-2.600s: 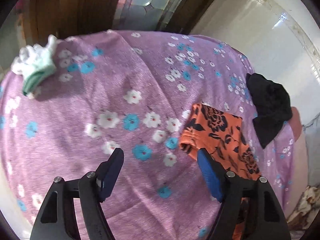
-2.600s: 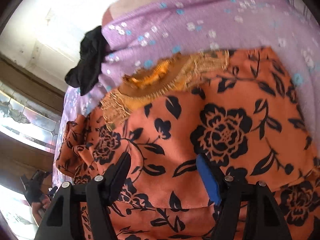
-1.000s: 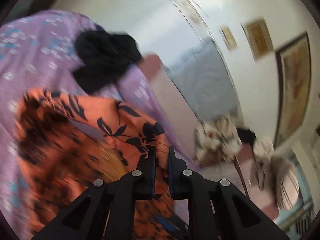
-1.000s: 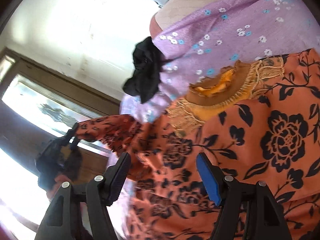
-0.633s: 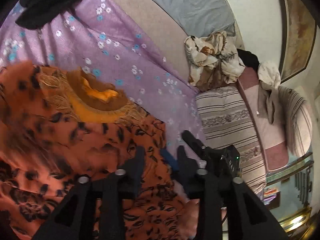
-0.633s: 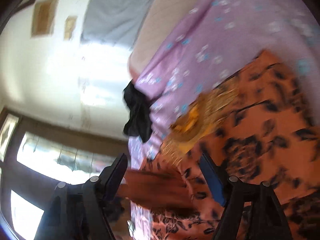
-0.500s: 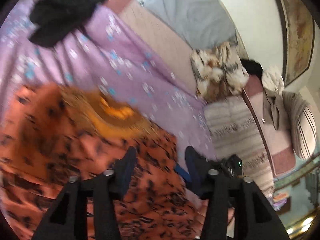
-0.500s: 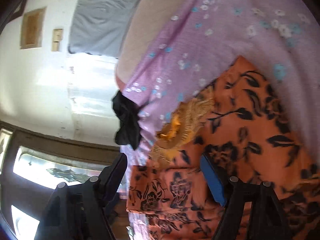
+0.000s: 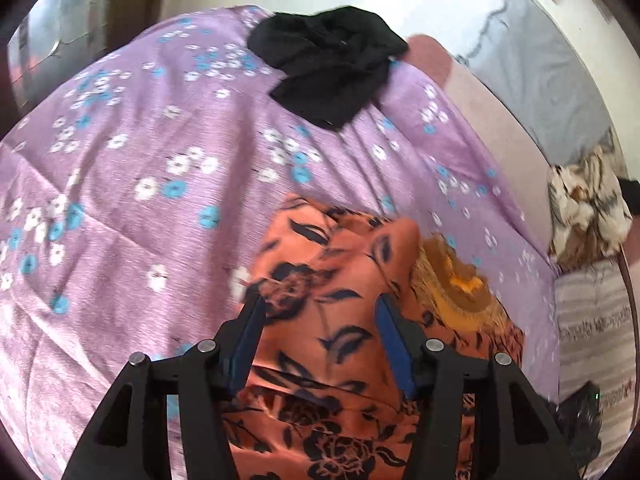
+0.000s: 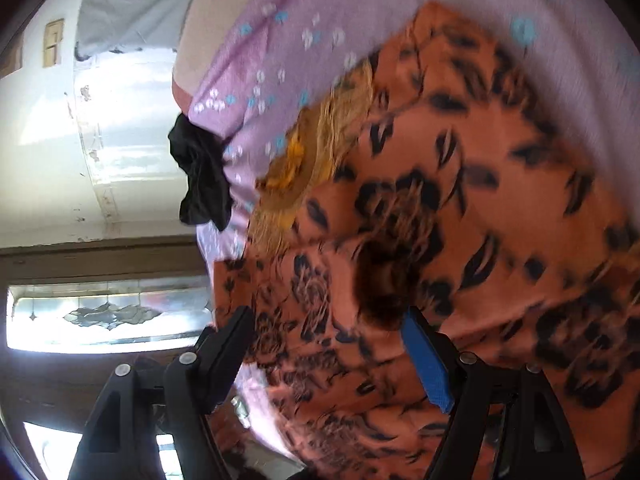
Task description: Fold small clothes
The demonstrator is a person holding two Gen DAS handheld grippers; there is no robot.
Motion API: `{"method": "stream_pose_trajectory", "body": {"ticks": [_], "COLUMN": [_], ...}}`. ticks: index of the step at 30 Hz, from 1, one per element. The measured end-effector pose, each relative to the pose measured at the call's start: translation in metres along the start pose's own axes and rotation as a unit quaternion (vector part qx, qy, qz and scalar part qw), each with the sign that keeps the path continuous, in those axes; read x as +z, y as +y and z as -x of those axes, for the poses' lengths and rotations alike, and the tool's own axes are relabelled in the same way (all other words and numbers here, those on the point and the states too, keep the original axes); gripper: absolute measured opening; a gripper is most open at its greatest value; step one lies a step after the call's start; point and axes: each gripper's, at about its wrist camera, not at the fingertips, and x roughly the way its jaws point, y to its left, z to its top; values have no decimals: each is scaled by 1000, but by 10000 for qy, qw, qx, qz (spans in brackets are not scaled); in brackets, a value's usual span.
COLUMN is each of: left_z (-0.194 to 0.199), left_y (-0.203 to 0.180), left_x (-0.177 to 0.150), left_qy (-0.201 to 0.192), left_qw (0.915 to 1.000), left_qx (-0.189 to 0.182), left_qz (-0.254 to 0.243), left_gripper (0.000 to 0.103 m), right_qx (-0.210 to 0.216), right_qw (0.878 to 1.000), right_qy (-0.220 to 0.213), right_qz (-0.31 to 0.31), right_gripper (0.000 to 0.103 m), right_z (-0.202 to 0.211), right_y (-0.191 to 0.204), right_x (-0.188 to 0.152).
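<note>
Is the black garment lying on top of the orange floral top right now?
No, the black garment lies apart on the purple sheet, well beyond the orange floral top.

An orange top (image 9: pixel 340 344) printed with black roses and leaves lies on the purple flowered bedsheet (image 9: pixel 132 208), its mustard fringed neckline (image 9: pixel 456 284) facing up and one sleeve (rumpled) folded across the body. A crumpled black garment (image 9: pixel 328 64) lies well apart near the sheet's edge.

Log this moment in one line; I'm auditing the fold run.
left hand-held gripper: open over orange floral top | right hand-held gripper: open | sleeve folded in | black garment: untouched
</note>
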Motion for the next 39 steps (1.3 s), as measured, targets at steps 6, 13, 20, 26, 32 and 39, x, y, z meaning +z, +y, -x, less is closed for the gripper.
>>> {"method": "stream_pose_trajectory", "body": {"ticks": [6, 13, 20, 26, 32, 39], "left_z": [-2, -15, -16, -17, -37, -46], "left_y": [9, 12, 20, 18, -10, -20], "left_x": [-1, -6, -7, -8, -22, -24], "left_qy": [119, 274, 408, 473, 897, 894], "left_qw": [9999, 9996, 9991, 9989, 9936, 9923], "left_qx": [-11, 64, -19, -38, 85, 251], "left_qz": [3, -1, 71, -7, -682, -817], "left_gripper": [57, 57, 57, 57, 57, 57], "right_qx": [215, 41, -1006, -1180, -1056, -1712], "right_qw": [9974, 9952, 9745, 9109, 9086, 9666], "right_qy": [-119, -907, -1704, -3242, -3317, -1892], "right_qz": [-674, -375, 1060, 2262, 2308, 225], "right_gripper": [77, 37, 11, 11, 14, 14], "right_z": [-18, -9, 5, 67, 94, 91], "right_y": [-20, -8, 42, 93, 78, -5], "right_x": [-8, -4, -15, -26, 15, 58]}}
